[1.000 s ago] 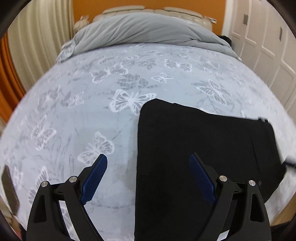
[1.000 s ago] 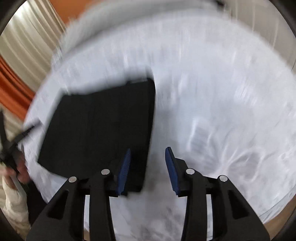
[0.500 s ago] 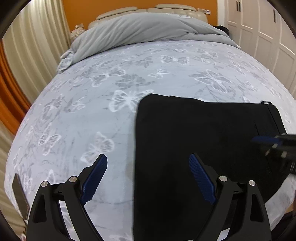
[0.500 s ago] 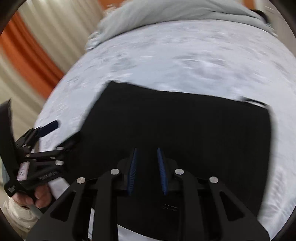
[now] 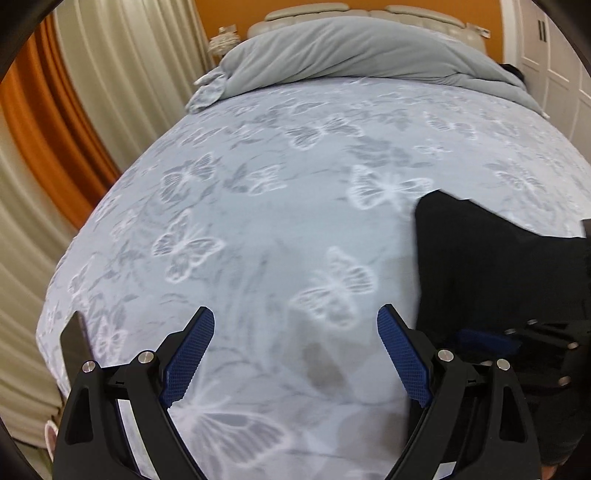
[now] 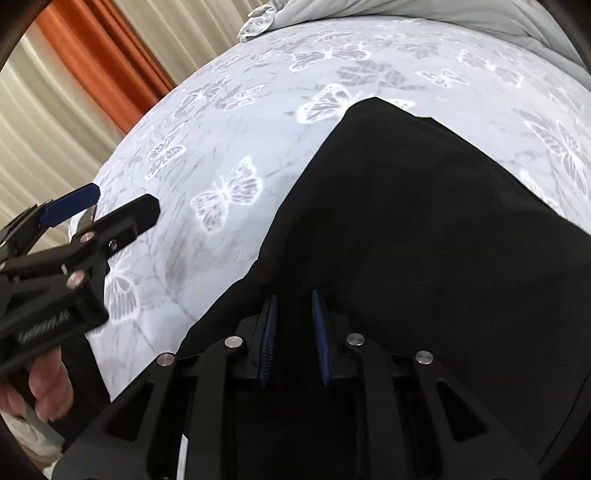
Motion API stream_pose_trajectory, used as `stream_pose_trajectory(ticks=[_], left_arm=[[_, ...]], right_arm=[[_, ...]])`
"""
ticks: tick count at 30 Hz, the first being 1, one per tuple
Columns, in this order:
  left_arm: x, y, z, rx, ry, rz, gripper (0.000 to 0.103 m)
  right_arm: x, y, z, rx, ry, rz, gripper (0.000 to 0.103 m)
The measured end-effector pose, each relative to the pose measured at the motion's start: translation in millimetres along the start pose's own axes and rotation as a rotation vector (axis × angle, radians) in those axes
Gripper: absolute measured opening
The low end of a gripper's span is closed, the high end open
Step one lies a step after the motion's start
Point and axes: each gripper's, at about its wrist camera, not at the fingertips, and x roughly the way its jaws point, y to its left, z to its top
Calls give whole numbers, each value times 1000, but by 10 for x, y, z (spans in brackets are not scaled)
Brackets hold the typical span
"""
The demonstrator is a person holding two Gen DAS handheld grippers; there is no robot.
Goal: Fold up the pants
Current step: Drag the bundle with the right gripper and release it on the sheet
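Black pants [image 6: 424, 221] lie folded into a flat block on the butterfly-print bed sheet [image 5: 258, 221]. My right gripper [image 6: 293, 295] hovers over the near left part of the pants. Its jaws are closing and stand a narrow gap apart. Black cloth shows below that gap, and I see none pinched between the pads. In the left wrist view the pants [image 5: 498, 266] sit at the right with the right gripper [image 5: 517, 339] on their near side. My left gripper [image 5: 295, 321] is wide open over bare sheet, left of the pants, and holds nothing. A hand [image 6: 48, 391] carries it.
A grey duvet [image 5: 351, 48] is bunched at the head of the bed before a padded headboard [image 5: 362, 11]. Beige and orange curtains [image 5: 55, 129] hang along the left side. White cupboard doors [image 5: 554, 44] stand at the far right. The bed's left edge curves away near the curtains.
My left gripper has slid left, off the pants and over bare sheet. The right gripper has swung across to the pants' near left part, and its jaws have narrowed.
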Motion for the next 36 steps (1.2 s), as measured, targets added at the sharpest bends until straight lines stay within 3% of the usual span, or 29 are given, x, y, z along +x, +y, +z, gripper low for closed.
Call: stream_pose_trajectory(ticks=[6, 8, 10, 13, 16, 19, 23, 24, 25, 26, 28, 30, 34, 36], left_arm=[[60, 56, -40, 3, 26, 13, 87], [10, 3, -33, 16, 12, 10, 87], [-27, -42, -24, 25, 0, 2, 87], [-88, -132, -23, 49, -24, 8, 87], [-88, -188, -26, 63, -25, 16, 87], [-84, -251, -12, 60, -9, -14, 87], [-109, -369, 5, 58, -11, -44, 87], [-111, -403, 3, 57, -2, -74, 87], [-104, -417, -4, 52, 15, -119, 87], [-90, -426, -14, 46, 35, -165, 87], [-21, -426, -39, 24, 94, -280, 87], [107, -377, -93, -36, 174, -395, 87], [373, -305, -292, -155, 347, -550, 87], [386, -326, -377, -160, 367, -582, 88]], right_arm=[[-68, 28, 5, -28, -47, 17, 21], [-210, -12, 13, 11, -82, 61, 20], [-449, -44, -5, 32, -127, 39, 19], [-579, -241, -187, 63, -80, -41, 19], [-401, -330, -365, 61, 21, -41, 19], [-308, -206, -379, -12, -14, -27, 20], [-517, -355, -353, 70, -71, 34, 20], [-712, -464, -374, 99, -115, 9, 20], [-922, -584, -419, 121, -163, -18, 30], [-1195, -772, -508, 158, -225, -73, 53], [-1547, -1082, -701, 245, -302, -191, 78], [-1808, -1474, -938, 380, -328, -237, 83], [-1806, -1927, -1343, 556, -242, -131, 85], [-1648, -1946, -1436, 571, -168, -69, 85]])
